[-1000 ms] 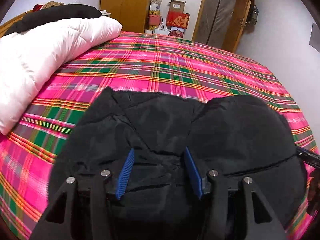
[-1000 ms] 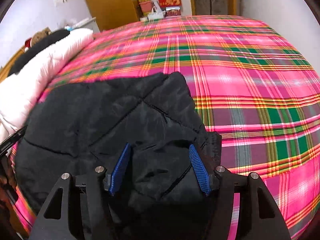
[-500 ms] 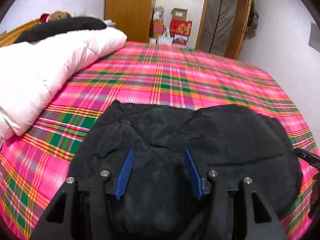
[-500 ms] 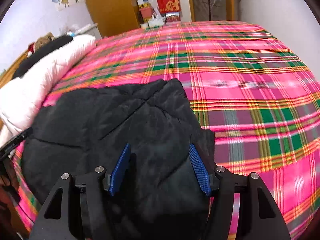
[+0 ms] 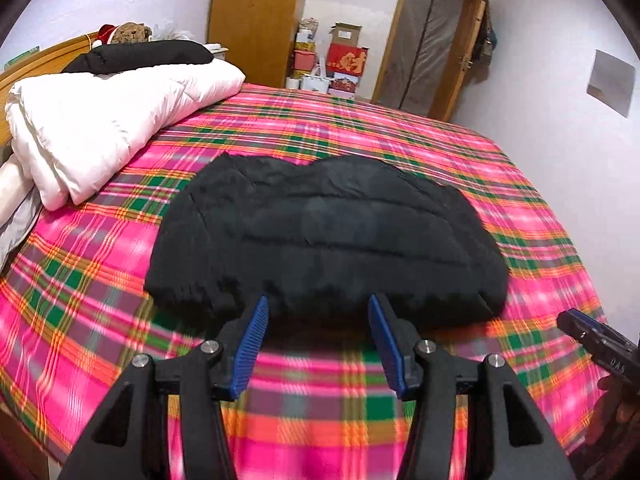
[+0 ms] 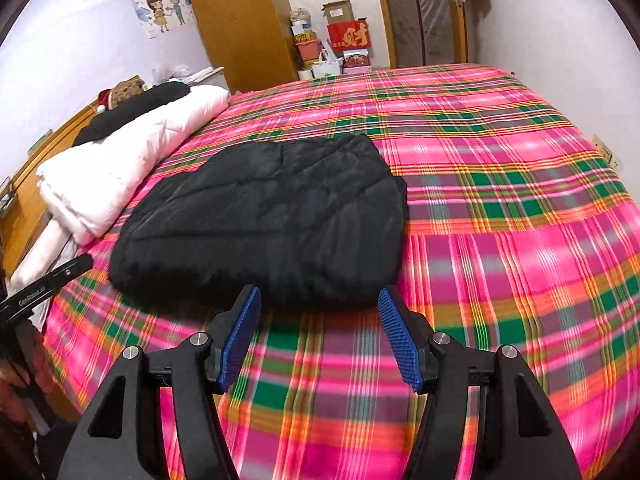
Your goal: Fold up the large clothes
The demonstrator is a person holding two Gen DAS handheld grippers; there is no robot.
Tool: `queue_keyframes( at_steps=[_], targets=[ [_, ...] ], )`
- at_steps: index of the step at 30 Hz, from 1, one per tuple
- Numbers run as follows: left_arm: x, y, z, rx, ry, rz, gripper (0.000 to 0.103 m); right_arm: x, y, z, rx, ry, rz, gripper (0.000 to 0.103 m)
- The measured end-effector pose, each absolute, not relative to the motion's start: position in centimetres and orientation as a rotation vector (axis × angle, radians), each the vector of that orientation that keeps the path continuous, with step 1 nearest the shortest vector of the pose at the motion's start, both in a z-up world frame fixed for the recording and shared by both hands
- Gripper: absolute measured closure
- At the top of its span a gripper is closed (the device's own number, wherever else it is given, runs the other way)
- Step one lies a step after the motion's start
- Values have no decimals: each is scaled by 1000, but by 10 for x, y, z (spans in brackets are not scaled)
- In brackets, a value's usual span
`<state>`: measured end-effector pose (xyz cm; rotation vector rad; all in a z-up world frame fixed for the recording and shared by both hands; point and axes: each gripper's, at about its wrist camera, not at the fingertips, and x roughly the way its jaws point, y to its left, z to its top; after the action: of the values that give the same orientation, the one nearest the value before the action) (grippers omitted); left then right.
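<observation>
A black quilted jacket lies folded into a compact bundle on the pink plaid bed; it also shows in the right wrist view. My left gripper is open and empty, just in front of the bundle's near edge. My right gripper is open and empty, also just short of the near edge, towards its right end. The tip of the right gripper shows at the right edge of the left wrist view, and the left gripper's tip shows at the left of the right wrist view.
A white duvet with a black pillow on it lies along the bed's left side by the wooden headboard. A wooden wardrobe, stacked boxes and a door stand beyond the far edge.
Both grippers have pulled back and up off the jacket, from resting over it with fabric between the jaws to clear of its near edge. The jacket now lies flat as a folded bundle.
</observation>
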<state>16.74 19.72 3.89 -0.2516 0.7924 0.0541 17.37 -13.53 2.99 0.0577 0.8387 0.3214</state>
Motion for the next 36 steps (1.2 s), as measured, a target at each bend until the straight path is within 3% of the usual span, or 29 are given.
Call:
queue_keyframes(
  at_steps=[13, 36],
  targets=[
    [62, 163, 61, -251, 778, 48, 48, 48, -128, 45, -19, 816, 322, 41],
    [38, 143, 46, -176, 857, 60, 48, 25, -120, 44, -84, 830, 329, 41]
  ],
)
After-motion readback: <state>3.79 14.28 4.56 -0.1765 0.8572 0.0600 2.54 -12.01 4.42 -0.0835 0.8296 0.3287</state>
